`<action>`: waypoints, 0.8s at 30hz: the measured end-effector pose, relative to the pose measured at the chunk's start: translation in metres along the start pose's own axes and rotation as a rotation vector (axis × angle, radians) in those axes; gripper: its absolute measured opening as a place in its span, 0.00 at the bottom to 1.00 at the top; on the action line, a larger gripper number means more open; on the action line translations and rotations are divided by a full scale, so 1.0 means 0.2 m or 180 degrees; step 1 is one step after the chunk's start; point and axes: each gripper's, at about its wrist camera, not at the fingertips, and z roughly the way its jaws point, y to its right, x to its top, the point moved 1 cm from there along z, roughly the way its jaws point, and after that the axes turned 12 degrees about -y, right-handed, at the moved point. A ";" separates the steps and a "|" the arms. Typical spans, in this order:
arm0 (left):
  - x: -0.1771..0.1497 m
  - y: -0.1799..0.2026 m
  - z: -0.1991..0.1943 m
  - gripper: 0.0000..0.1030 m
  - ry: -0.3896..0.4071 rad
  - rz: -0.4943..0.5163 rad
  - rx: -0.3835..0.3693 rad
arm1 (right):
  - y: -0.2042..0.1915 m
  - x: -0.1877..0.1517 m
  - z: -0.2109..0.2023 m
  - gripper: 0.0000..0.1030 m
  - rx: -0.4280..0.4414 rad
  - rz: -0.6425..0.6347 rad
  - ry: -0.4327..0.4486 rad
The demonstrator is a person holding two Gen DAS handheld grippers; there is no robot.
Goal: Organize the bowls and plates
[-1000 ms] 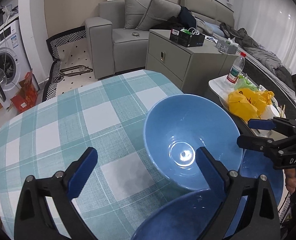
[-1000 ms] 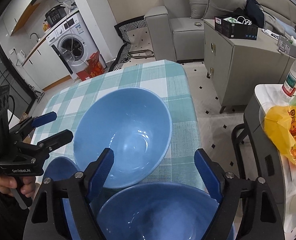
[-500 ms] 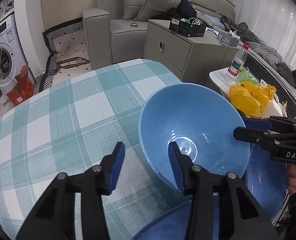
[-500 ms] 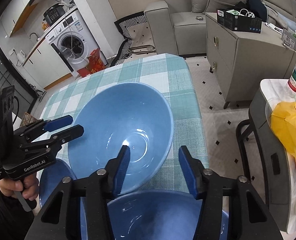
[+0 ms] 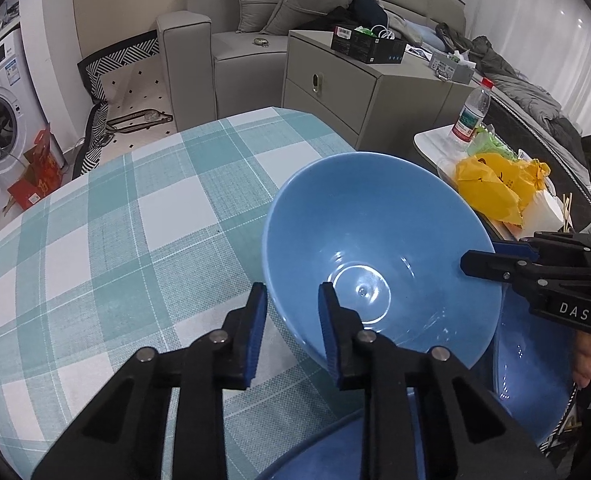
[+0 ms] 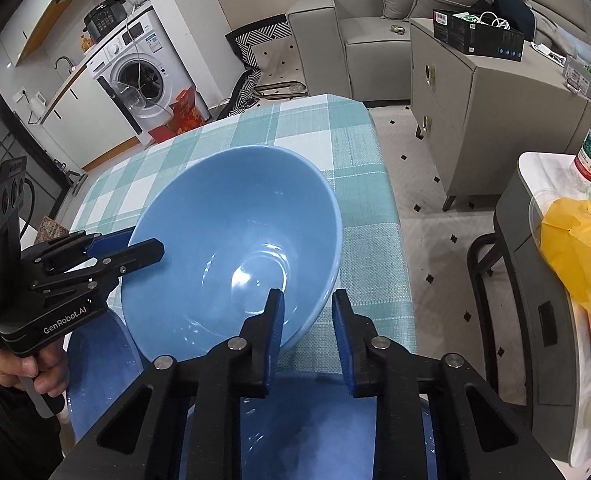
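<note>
Both grippers have just been closing on the big blue bowl (image 5: 379,248) over the checked table (image 5: 115,240): the left gripper (image 5: 291,300) is pinching its near rim, the right gripper (image 6: 307,308) the opposite rim. Only the right view is showing the washing machine (image 6: 135,80) fully. The bowl is sitting empty.

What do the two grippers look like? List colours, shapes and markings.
Both are black plastic frames with round silver bolt heads and two flat fingers faced with blue pads. The left gripper carries white lettering "GenRobot.AI" and a tall black block behind it. The right gripper shows white letters "DAS".
</note>
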 end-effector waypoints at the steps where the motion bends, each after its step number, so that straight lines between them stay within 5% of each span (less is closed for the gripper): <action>1: 0.00 0.00 0.00 0.20 0.0010 0.0003 -0.0007 | 0.00 0.00 0.00 0.20 -0.0016 -0.0008 0.0006; 24: 0.01 0.01 -0.06 0.15 0.0121 0.0016 0.0031 | -0.03 -0.01 -0.06 0.18 -0.0152 -0.0047 0.0196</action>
